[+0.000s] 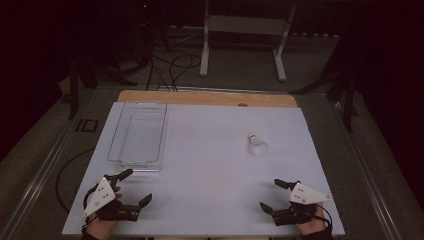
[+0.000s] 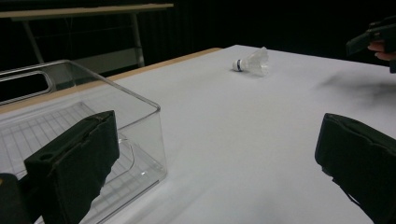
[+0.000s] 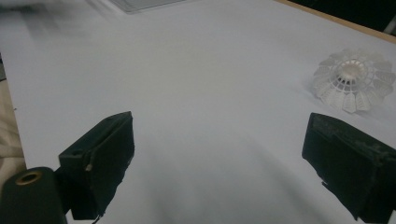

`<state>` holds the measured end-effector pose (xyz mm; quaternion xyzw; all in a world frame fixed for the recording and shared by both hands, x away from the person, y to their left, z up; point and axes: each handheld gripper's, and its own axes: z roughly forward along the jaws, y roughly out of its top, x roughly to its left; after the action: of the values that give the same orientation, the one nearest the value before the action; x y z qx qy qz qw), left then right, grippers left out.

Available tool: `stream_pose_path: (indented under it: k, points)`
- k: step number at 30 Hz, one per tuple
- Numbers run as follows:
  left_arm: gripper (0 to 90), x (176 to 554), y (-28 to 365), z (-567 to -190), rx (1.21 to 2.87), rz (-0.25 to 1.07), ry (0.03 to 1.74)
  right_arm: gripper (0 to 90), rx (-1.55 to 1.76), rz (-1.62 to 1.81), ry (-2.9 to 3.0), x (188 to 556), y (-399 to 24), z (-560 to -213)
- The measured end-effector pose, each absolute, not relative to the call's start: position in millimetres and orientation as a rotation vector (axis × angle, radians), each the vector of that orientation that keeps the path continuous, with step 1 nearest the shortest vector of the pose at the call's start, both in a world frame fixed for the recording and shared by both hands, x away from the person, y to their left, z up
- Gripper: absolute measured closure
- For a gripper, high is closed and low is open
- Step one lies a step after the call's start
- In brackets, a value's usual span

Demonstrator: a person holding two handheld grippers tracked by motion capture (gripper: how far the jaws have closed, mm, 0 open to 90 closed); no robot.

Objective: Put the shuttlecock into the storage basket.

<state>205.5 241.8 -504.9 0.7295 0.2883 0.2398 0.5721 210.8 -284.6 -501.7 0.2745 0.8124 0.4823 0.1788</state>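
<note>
Smooth white table (image 1: 210, 190) bears clear ribbed bin (image 1: 137, 135), feathery shuttlecock (image 1: 256, 145); both tools gape empty

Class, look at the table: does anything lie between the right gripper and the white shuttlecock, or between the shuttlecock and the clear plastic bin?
Nothing visible does. Bare white tabletop separates the open right gripper from the white shuttlecock, and likewise the shuttlecock from the clear plastic bin.

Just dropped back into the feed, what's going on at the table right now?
A person holds the left gripper and the right gripper near the table's near edge, both with jaws open and holding nothing. A white shuttlecock lies on its side on the white table, right of centre. A clear plastic bin sits empty at the left.
</note>
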Motion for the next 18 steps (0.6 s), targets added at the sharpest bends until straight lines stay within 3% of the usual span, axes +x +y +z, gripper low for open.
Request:
stream_pose_path:
  k: [18]
  points:
    - [0.5,206.1,241.2,-505.1,1.718,0.564,0.673,9.1,0.785,1.333,2.293,208.6,-279.9,-485.1]
